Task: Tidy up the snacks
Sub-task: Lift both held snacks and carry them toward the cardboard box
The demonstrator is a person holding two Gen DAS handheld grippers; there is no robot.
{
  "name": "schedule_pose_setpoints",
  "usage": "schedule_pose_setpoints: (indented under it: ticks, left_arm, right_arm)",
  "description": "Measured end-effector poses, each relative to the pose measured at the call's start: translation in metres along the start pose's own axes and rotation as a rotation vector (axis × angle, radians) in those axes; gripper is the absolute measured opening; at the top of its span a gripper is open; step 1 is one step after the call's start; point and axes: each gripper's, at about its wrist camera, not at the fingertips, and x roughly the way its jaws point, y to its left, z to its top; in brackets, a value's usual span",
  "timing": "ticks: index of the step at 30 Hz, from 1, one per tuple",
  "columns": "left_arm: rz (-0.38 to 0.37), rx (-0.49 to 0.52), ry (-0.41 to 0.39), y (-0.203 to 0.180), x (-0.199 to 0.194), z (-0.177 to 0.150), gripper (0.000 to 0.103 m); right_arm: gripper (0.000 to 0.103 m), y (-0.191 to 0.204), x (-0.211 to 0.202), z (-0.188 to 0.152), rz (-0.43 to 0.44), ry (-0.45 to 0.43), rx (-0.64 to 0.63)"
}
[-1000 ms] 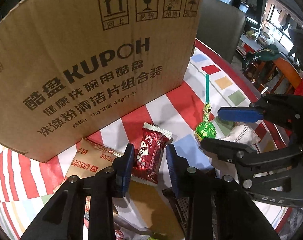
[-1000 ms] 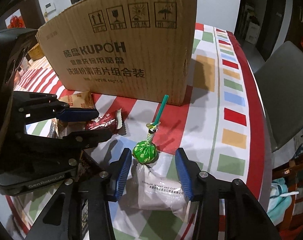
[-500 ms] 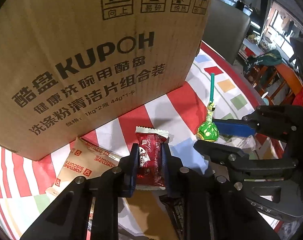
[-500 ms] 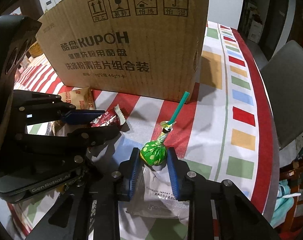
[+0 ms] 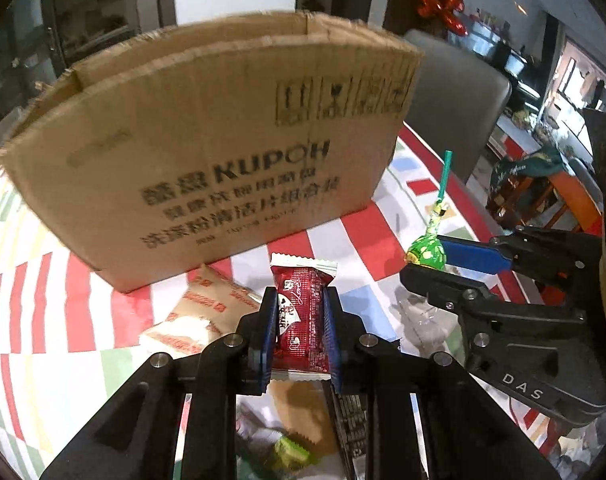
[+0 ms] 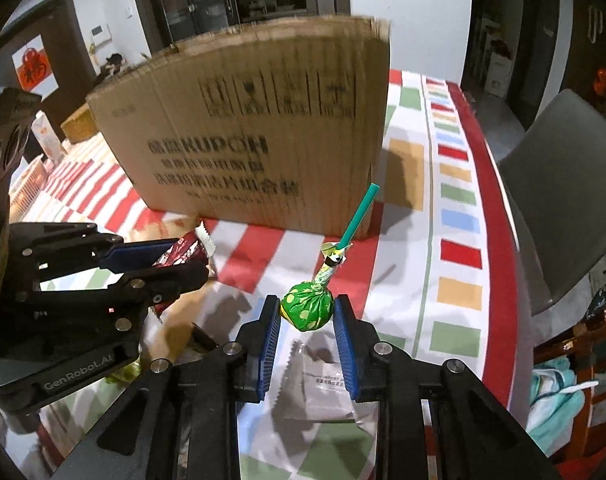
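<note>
My left gripper is shut on a red candy packet, held off the table. In the right wrist view that same gripper shows at the left with the red packet between its pads. My right gripper is shut on the green dotted head of a lollipop, whose teal stick points up and away. From the left wrist view the lollipop sits in the right gripper. A big open cardboard box stands just behind both.
On the striped and checkered tablecloth lie a tan biscuit packet, a clear white packet and more wrappers below the grippers. A grey chair stands at the table's right edge.
Both grippers went from open to shut, the left on the red packet and the right on the lollipop. Both have since lifted their snacks off the table, and the box top has come into view.
</note>
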Motion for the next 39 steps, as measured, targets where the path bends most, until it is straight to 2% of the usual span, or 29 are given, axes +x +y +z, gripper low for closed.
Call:
schedule_pose_setpoints:
  ticks: [8, 14, 24, 39]
  left_arm:
    - [0.016, -0.055, -0.106, 0.008, -0.047, 0.005, 0.023]
    - [0.047, -0.047, -0.202, 0.006, -0.084, 0.015, 0.023]
    - [0.062, -0.045, -0.311, 0.007, -0.125, 0.031, 0.023]
    - [0.095, -0.058, -0.393, 0.027, -0.15, 0.057, 0.023]
  right_arm:
    - [0.029, 0.013, -0.039, 0.013, 0.005, -0.1, -0.012]
    - [0.029, 0.023, -0.069, 0.024, 0.007, -0.181, -0.032]
    - [0.029, 0.037, -0.107, 0.045, 0.023, -0.29, -0.059]
    - [0.029, 0.05, -0.126, 0.084, 0.03, -0.371, -0.09]
